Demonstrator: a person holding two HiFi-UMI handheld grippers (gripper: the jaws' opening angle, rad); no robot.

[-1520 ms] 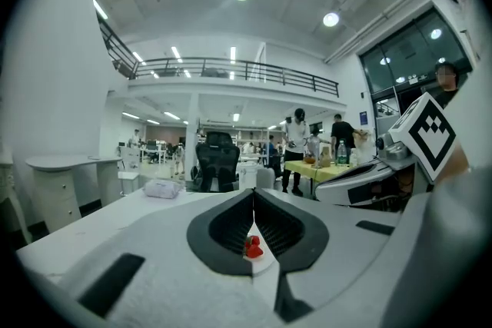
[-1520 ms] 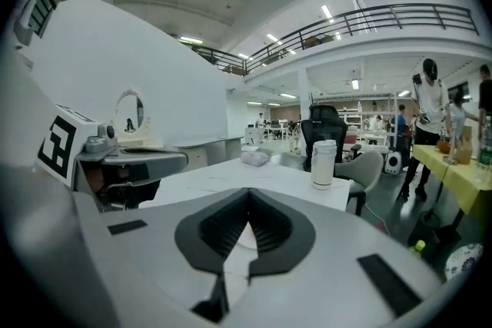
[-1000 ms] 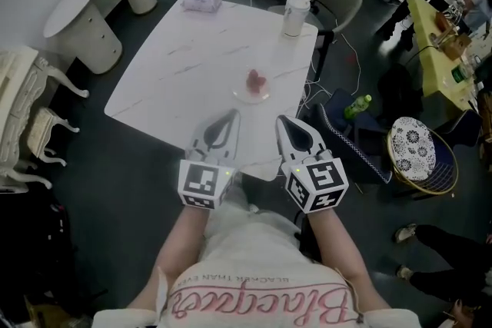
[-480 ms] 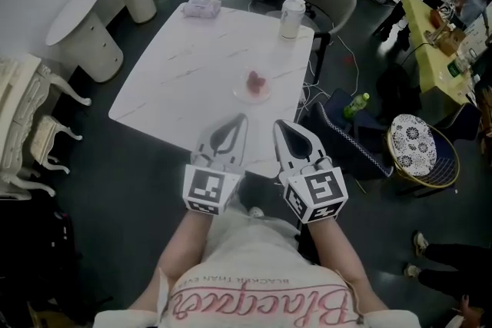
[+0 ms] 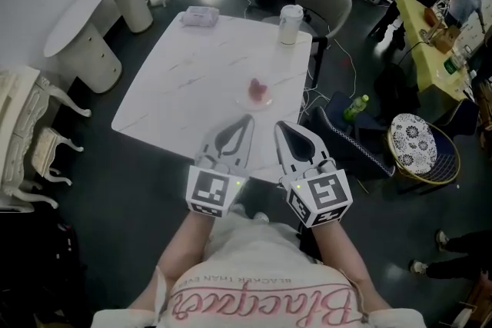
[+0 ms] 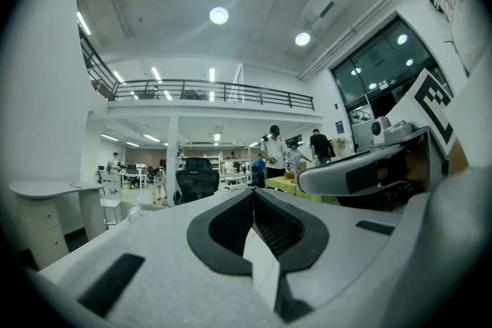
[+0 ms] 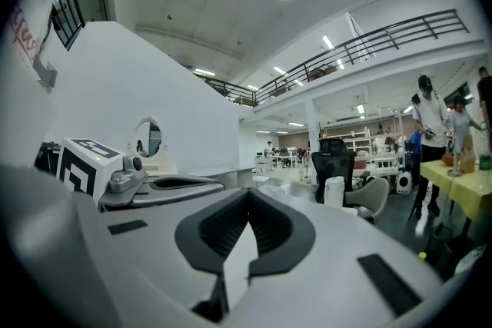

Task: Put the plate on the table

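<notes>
Pale, the plate [image 5: 257, 98] bearing something pink [image 5: 259, 87] sits on the white marble table [image 5: 192, 81], just ahead of our tools. We hold the left tool [image 5: 246, 119] and right tool [image 5: 280, 124] side by side, both closed, empty.

Tongs drawn closer
Your left tongs [image 5: 245, 124] have swung in toward your right tongs [image 5: 280, 128], narrowing the gap.

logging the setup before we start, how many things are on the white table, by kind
plate: 1
pink item on the plate: 1
lidded white cup: 1
pale packet: 1
total: 4
</notes>
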